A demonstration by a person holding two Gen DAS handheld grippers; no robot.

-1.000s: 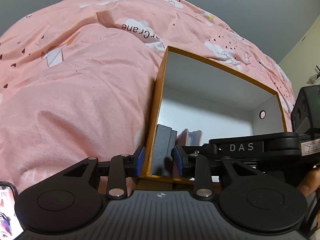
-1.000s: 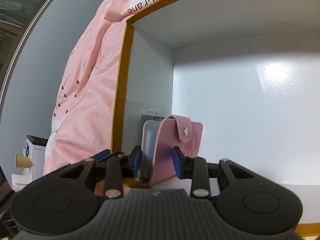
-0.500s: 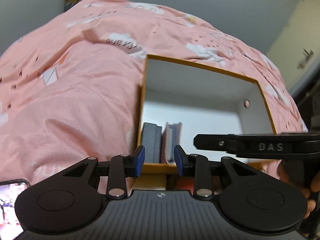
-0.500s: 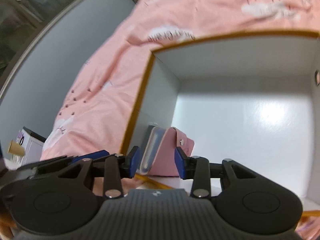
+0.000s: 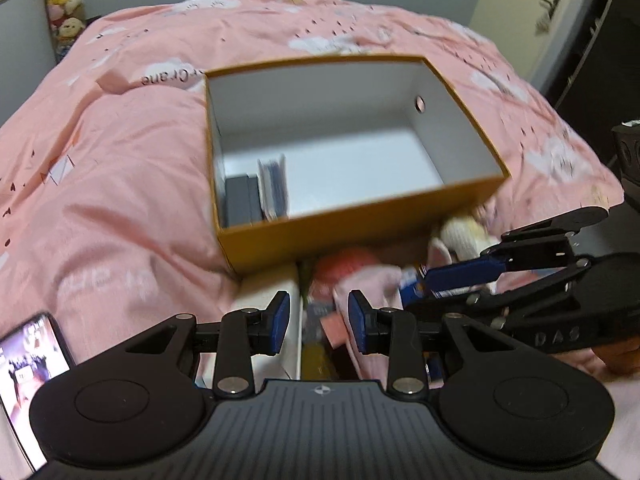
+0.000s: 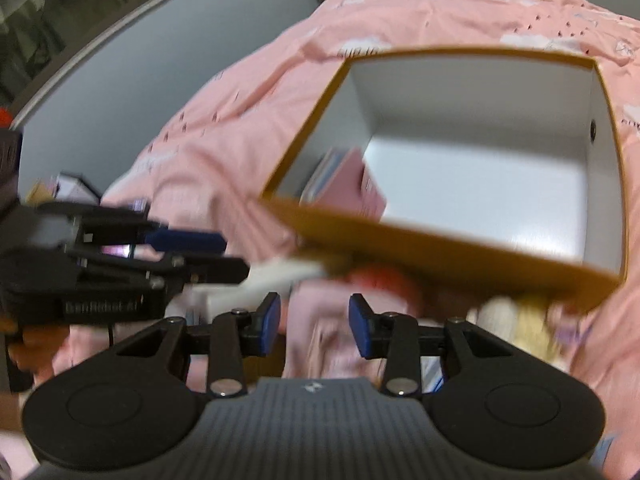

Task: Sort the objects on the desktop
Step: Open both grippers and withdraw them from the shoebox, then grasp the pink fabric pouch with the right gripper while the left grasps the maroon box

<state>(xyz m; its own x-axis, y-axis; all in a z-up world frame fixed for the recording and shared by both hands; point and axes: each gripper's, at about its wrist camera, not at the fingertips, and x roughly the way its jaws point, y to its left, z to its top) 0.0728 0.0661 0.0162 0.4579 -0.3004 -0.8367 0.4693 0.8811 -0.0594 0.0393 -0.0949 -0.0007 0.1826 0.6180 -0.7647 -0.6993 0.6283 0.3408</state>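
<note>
Left gripper (image 5: pixel 314 322) fingers part-open, empty. Right gripper (image 6: pixel 314 322) same, empty. Both near open mustard cardboard box (image 5: pixel 360 236) on pink bed quilt (image 5: pixel 120 168); black case (image 5: pixel 240 200), pink snap wallet (image 6: pixel 352 184) upright in box's corner.

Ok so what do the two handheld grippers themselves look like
Both are matte black plastic. The left gripper has a ribbed body with a small white emblem, two round discs, silver rivets on linkage arms and blue pads on its fingers. The right gripper matches; its side reads "DAS" in the left wrist view. No sleeves are visible.
</note>
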